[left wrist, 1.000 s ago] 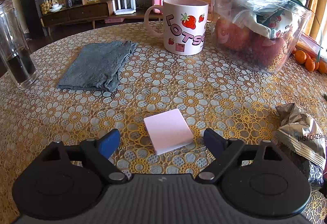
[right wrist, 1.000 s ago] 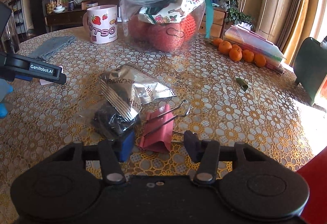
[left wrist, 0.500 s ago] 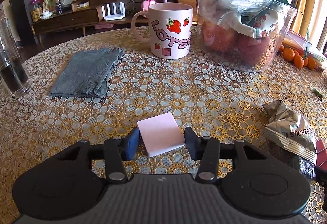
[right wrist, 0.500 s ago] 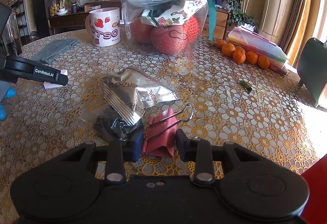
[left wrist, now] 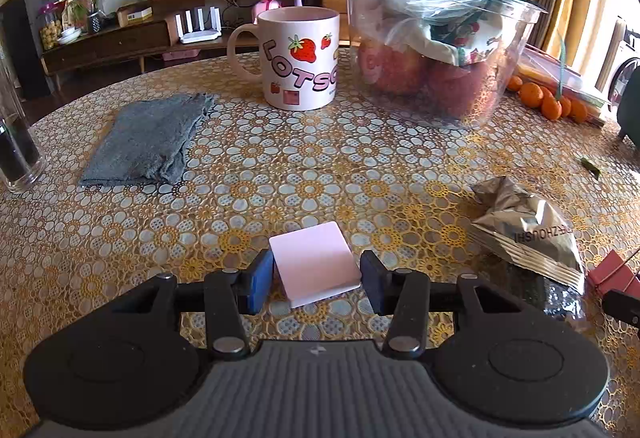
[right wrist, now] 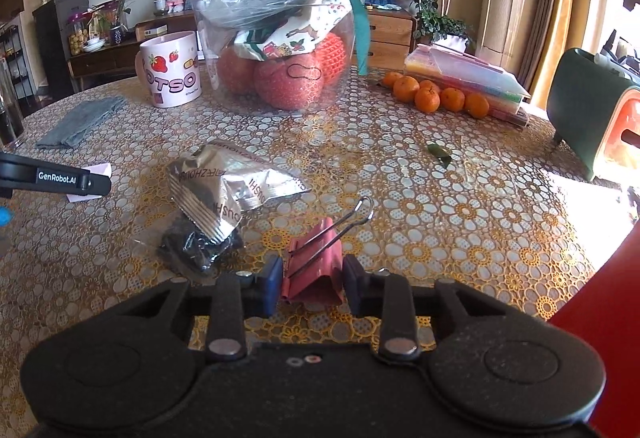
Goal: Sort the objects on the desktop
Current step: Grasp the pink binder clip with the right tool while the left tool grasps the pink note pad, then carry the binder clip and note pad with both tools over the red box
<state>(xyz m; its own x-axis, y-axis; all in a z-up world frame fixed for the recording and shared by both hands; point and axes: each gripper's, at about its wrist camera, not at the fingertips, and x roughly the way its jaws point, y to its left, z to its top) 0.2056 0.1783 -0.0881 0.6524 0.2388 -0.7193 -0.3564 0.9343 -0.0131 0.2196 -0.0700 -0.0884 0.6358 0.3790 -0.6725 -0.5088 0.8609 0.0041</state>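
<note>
Left wrist view: my left claw [left wrist: 316, 280] grips the pink pad [left wrist: 314, 263], near side of the mug [left wrist: 298, 56]. Right claw [right wrist: 310, 284] is closing on the pink binder clip [right wrist: 314, 270], beside the foil packet [right wrist: 228, 192].

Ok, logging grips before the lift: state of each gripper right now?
Left gripper: shut on the pink pad.
Right gripper: closing, pads against the red binder clip.

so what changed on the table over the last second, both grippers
Both grippers closed in. The left gripper narrowed around the pink pad and now grips its sides. The right gripper drew in on the red binder clip; its jaws are closing, pads at the clip's sides. Neither thing has left the table. The mug, grey cloth and foil packet stayed put.
</note>
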